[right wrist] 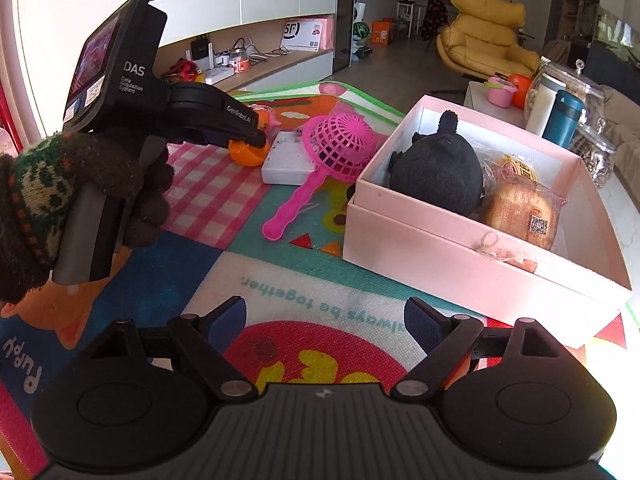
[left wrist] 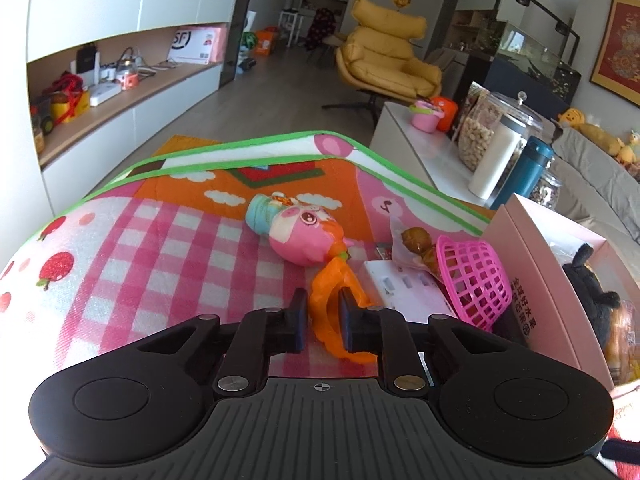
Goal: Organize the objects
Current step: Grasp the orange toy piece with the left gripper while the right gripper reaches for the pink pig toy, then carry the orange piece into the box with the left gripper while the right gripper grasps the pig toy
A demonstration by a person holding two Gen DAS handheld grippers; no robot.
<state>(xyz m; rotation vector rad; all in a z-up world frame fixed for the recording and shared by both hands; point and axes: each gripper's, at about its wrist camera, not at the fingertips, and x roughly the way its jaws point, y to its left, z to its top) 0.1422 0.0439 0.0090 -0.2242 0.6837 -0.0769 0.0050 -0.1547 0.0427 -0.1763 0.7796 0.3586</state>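
My left gripper (left wrist: 323,307) is shut on an orange plastic toy (left wrist: 334,320) low over the play mat; it also shows in the right wrist view (right wrist: 248,152), with that gripper (right wrist: 256,138) on it. A pink pig toy (left wrist: 304,232) lies just beyond. A pink mesh scoop (right wrist: 336,148) leans on a white block (right wrist: 288,160). The pink open box (right wrist: 460,248) holds a black plush (right wrist: 436,168) and a wrapped bun (right wrist: 520,204). My right gripper (right wrist: 324,320) is open and empty over the mat, in front of the box.
A wrapped snack (left wrist: 416,248) lies by the scoop (left wrist: 476,280). A white low table (left wrist: 424,148) behind holds jars, a blue flask (left wrist: 524,176) and a pink cup. A yellow armchair (left wrist: 384,56) and wall shelves (left wrist: 120,80) stand farther off.
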